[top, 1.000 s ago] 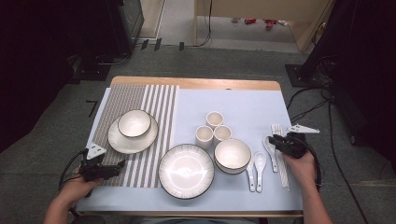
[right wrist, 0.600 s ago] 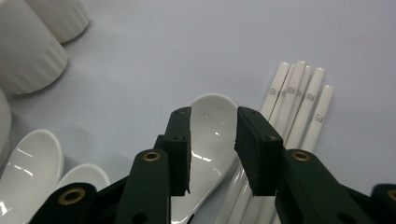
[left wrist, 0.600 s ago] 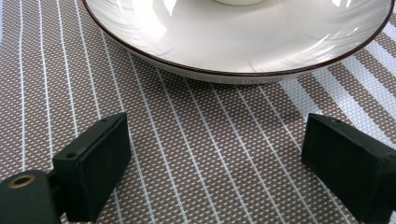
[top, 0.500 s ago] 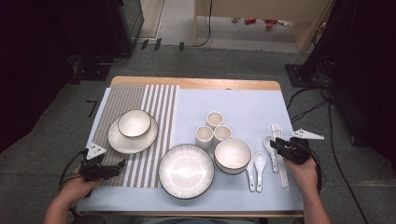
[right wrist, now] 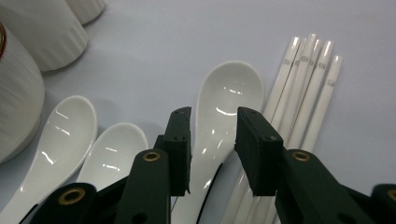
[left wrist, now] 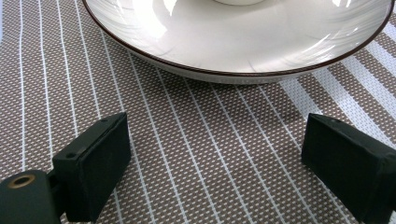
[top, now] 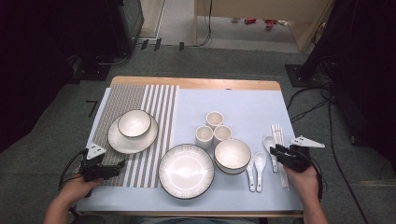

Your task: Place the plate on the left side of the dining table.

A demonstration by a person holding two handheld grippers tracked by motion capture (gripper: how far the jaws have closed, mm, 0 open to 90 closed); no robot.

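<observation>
My right gripper (right wrist: 212, 116) is open a narrow way, and its jaws straddle the handle of a white spoon (right wrist: 229, 93) that lies on the pale blue cloth. In the high view that gripper (top: 277, 152) sits at the table's right, over the spoon (top: 269, 140). Two more white spoons (right wrist: 70, 126) lie to its left and white chopsticks (right wrist: 308, 79) to its right. My left gripper (left wrist: 215, 128) stands wide open over the striped placemat (left wrist: 196, 168), with nothing between its fingers, just short of a dark-rimmed plate (left wrist: 233, 51). It rests at the front left (top: 119, 166).
A bowl (top: 134, 122) stands on the plate (top: 116, 140) on the placemat. A large white plate (top: 186, 171), a dark-rimmed bowl (top: 232, 155) and three small cups (top: 214, 119) occupy the middle. Cables trail off both sides of the table.
My right gripper has drawn back toward the front edge along the spoon's handle, while the spoon stays where it was. The left gripper has not moved.
</observation>
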